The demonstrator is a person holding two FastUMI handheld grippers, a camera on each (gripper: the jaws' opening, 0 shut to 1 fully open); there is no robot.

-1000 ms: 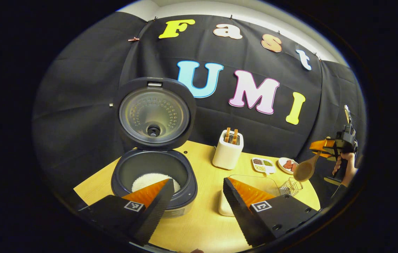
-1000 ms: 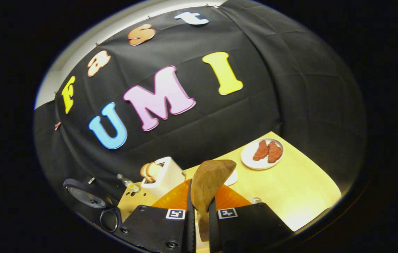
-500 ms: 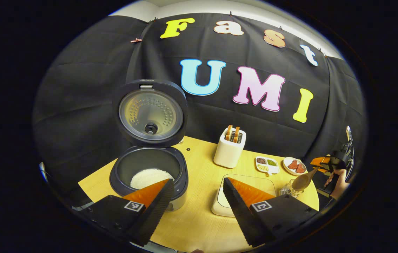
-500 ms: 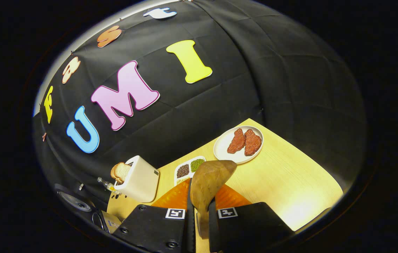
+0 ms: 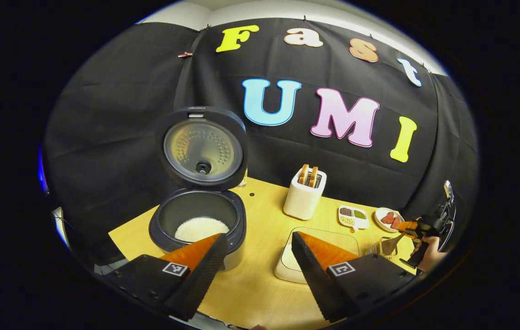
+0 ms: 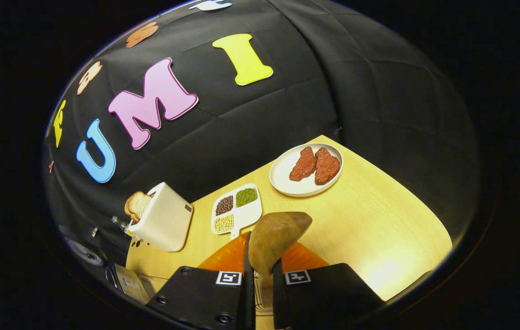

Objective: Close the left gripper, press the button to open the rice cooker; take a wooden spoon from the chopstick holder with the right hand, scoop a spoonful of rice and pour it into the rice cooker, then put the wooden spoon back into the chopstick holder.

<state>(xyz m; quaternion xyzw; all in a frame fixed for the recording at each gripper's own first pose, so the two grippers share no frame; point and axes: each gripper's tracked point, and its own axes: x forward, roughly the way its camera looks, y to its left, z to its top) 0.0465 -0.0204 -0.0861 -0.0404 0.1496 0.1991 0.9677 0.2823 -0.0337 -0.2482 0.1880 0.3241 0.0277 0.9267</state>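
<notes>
Gripping the spoon [image 6: 273, 238] by its handle, right claw [image 6: 262, 293] tilted down over the desk [image 6: 379, 229], right of the open cooker [image 5: 198, 215], left claw [image 5: 255, 256] spread empty before the cooker.

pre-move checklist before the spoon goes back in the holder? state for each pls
1. Grip on wooden spoon: ok. The right gripper has both fingers pressed on the handle.
2. Spoon bowl emptied: cannot tell. In the right gripper view it looks bare, but its inner face is turned away.
3. Rice delivered: ok. White rice lies in the rice cooker, lid up.
4. Spoon lined up with chopstick holder: cannot tell. In the left gripper view the spoon sits close above the wire holder, small and far off.
5. Left gripper out of the way: ok. It is open, empty, and near the cooker.
</notes>
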